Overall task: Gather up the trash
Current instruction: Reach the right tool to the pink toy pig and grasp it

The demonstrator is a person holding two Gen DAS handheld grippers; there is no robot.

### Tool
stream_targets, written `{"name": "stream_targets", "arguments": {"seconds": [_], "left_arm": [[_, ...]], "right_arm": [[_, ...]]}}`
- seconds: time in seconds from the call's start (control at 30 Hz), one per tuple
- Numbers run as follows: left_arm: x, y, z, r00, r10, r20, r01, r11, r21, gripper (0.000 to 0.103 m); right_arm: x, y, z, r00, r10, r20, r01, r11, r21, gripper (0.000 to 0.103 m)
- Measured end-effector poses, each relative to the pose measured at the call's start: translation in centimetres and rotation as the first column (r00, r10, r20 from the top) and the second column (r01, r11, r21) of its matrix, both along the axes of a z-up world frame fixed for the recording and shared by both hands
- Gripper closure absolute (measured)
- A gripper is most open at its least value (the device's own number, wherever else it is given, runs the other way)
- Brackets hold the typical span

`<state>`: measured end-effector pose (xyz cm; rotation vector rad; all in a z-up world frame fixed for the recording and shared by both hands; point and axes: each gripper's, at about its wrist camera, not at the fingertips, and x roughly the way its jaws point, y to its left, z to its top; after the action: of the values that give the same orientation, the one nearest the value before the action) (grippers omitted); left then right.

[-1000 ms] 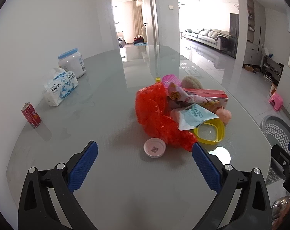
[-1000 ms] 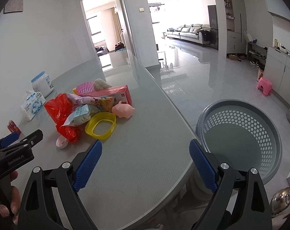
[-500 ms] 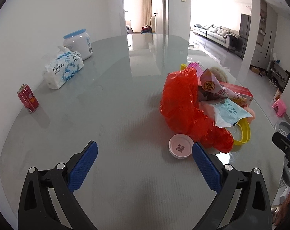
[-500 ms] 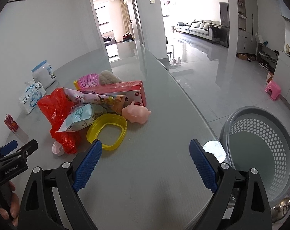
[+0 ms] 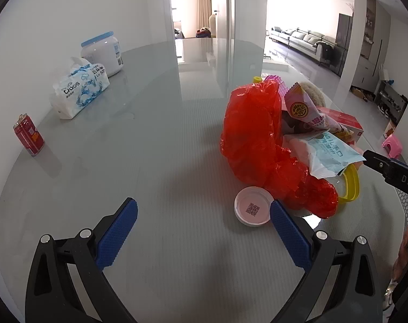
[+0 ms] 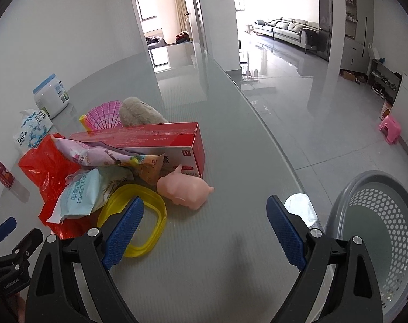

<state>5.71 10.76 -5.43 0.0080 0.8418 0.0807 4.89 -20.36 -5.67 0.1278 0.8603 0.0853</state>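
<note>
A heap of rubbish lies on the grey table: a crumpled red plastic bag (image 5: 255,134) (image 6: 46,167), a pale blue wipes pack (image 5: 333,156) (image 6: 80,196), a pink snack wrapper (image 5: 301,107) (image 6: 96,156), a red carton (image 6: 150,137), a yellow ring lid (image 6: 150,228) and a white cap (image 5: 251,208). My left gripper (image 5: 201,228) is open and empty, its right finger beside the cap. Also open and empty, my right gripper (image 6: 204,226) hangs over the table, its left finger above the yellow lid. A grey mesh bin (image 6: 379,231) stands on the floor at the right.
A pink toy pig (image 6: 185,188), a plush toy (image 6: 139,110) and a pink fan (image 6: 104,115) lie by the heap. Near the wall stand a red can (image 5: 28,138), a tissue pack (image 5: 80,88) and a white jar (image 5: 103,53). The table edge (image 6: 284,161) curves toward the bin.
Both grippers have moved forward toward the heap and swung left. The cap now sits by my left gripper's right finger; the bin has slid to the right edge.
</note>
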Motion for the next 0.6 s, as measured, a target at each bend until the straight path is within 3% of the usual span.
{"name": "stream_targets", "arguments": {"seconds": [0.6], "left_arm": [[-0.1, 0.0, -0.1, 1.000, 0.001, -0.002, -0.001, 1.000, -0.014, 0.006]], "right_arm": [[4.0, 1.8, -1.4, 0.997, -0.014, -0.071, 0.012, 1.000, -0.024, 0.016]]}}
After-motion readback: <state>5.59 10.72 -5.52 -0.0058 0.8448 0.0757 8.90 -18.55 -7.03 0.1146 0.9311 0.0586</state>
